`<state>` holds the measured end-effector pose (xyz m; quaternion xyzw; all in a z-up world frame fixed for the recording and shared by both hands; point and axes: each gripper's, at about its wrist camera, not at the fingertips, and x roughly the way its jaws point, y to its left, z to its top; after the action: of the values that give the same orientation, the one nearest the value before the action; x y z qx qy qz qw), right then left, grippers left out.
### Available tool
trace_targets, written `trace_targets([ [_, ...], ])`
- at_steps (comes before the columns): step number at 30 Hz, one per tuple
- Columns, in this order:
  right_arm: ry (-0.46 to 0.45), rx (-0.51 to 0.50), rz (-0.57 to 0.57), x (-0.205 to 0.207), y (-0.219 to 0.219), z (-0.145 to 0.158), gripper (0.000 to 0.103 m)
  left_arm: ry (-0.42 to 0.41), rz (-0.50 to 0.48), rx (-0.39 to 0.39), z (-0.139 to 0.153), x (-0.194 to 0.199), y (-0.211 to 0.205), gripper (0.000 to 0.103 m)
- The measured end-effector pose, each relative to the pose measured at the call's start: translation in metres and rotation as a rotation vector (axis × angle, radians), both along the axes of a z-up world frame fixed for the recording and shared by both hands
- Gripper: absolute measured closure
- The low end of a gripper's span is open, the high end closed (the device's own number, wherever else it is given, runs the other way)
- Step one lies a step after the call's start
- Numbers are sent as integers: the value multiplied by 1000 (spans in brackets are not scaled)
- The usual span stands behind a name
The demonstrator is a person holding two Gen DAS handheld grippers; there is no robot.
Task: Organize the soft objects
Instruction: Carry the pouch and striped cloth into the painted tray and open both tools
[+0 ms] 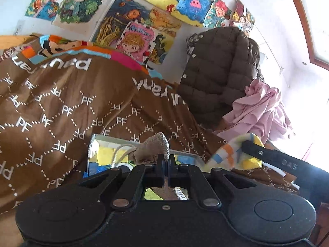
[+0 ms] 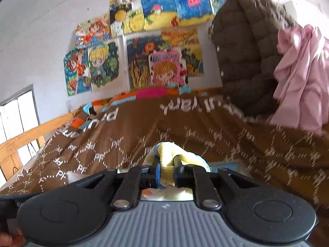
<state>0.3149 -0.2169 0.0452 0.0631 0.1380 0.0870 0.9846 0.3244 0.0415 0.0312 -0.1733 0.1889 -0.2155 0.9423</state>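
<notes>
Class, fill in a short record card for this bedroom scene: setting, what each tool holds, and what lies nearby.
Setting: bed with a brown bedspread, drawings on the wall
Left tool: shut on a beige cloth
Right tool: shut on a yellow cloth
Nearby: brown padded coat, pink cloth
In front of the left tool: open box

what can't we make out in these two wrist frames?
- Left wrist: beige knit item in the left gripper; its lower part is hidden by the gripper body, so type unclear.
- Left wrist: box contents, partly blocked.
- Right wrist: yellow knit cloth in the right gripper; extent hidden, bedspread motion-blurred.
</notes>
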Motion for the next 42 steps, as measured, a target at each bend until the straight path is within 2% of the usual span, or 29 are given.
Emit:
trace_targets([
  [5, 92, -20, 1, 19, 8, -23, 89, 58, -14, -8, -30, 18, 4, 102],
  [13, 207, -51, -13, 37, 10, -51, 89, 181, 48, -39, -65, 38, 21, 102],
  [19, 300, -45, -34, 48, 5, -71, 87, 253, 69, 29, -79, 48, 19, 101],
  [21, 309, -49, -32, 49, 5, -74, 83, 270, 76, 62, -83, 50, 16, 101],
  [26, 310, -52, -29, 46, 4, -72, 74, 295, 78, 81, -90, 52, 15, 98],
  [27, 309, -54, -31, 45, 4, -72, 70, 296, 81, 87, -90, 51, 15, 97],
  [31, 300, -65, -39, 40, 1, -67, 48, 306, 101, 86, -89, 48, 15, 87],
  [32, 296, -67, -40, 37, 0, -65, 47, 307, 106, 89, -87, 47, 14, 86],
  [37, 266, -74, -60, 22, -9, -52, 27, 287, 130, 101, -78, 33, 11, 51],
  [40, 242, -86, -79, 11, -14, -41, 22, 272, 135, 93, -71, 22, 9, 40],
  [42, 224, -86, -86, 1, -18, -34, 18, 252, 136, 100, -66, 14, 6, 37],
])
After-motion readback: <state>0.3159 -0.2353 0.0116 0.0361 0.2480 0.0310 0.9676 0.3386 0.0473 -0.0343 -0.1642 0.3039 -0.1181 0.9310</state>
